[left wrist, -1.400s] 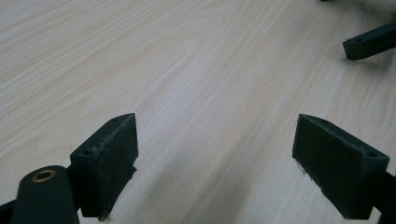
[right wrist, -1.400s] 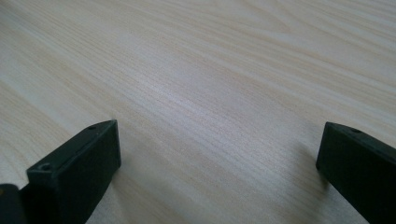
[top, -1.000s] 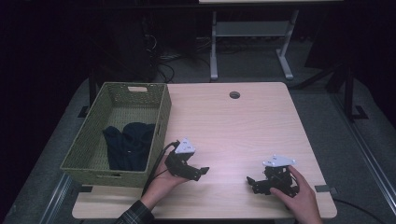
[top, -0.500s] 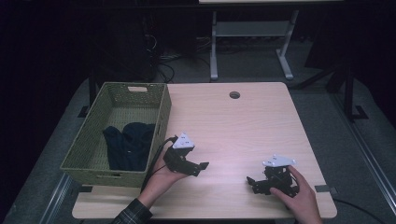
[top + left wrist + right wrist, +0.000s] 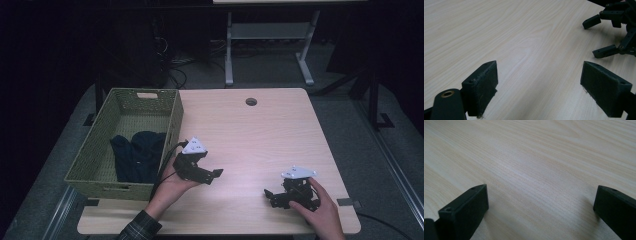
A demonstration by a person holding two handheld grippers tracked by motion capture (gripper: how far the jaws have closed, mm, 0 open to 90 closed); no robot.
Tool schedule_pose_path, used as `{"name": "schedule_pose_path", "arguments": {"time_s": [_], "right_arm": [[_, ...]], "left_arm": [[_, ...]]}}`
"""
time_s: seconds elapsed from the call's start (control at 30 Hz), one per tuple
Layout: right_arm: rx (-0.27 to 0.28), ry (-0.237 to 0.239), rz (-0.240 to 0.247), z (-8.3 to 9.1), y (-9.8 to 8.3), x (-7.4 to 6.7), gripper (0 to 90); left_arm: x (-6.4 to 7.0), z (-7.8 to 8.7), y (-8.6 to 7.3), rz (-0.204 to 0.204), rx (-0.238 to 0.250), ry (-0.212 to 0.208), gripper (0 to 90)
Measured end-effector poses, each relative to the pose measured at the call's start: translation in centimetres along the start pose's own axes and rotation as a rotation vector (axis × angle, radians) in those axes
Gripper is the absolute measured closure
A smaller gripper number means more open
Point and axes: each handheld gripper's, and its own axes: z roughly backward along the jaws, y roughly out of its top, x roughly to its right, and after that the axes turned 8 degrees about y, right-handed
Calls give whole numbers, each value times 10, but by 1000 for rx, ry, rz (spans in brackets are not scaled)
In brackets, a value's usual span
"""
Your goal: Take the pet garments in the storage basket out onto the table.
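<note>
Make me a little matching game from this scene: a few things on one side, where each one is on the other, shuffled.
Things:
1. dark cloth
2. green basket
3. left tool
4. round hole

Places:
A. far edge of the table, near the middle
B. left end of the table
C. inside the basket
D. open, just right of the basket's near corner, in a hand

Pairs: 1-C, 2-B, 3-D, 4-A
</note>
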Motion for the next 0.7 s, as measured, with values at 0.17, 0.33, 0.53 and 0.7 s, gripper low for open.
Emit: {"name": "schedule_pose_path", "arguments": {"time_s": [0.17, 0.33, 0.53, 0.7], "right_arm": [[0, 0, 0, 0, 0, 0, 0], [1, 0, 0, 0, 0, 0, 0], [0, 0, 1, 0, 0, 0, 0], [0, 0, 2, 0, 0, 0, 0]], "left_arm": [[-1, 2, 5, -10, 5, -2, 140], [-1, 5, 12, -14, 13, -4, 140], [-4, 8, 17, -10, 24, -8, 140], [-8, 11, 23, -8, 31, -5, 140]]}}
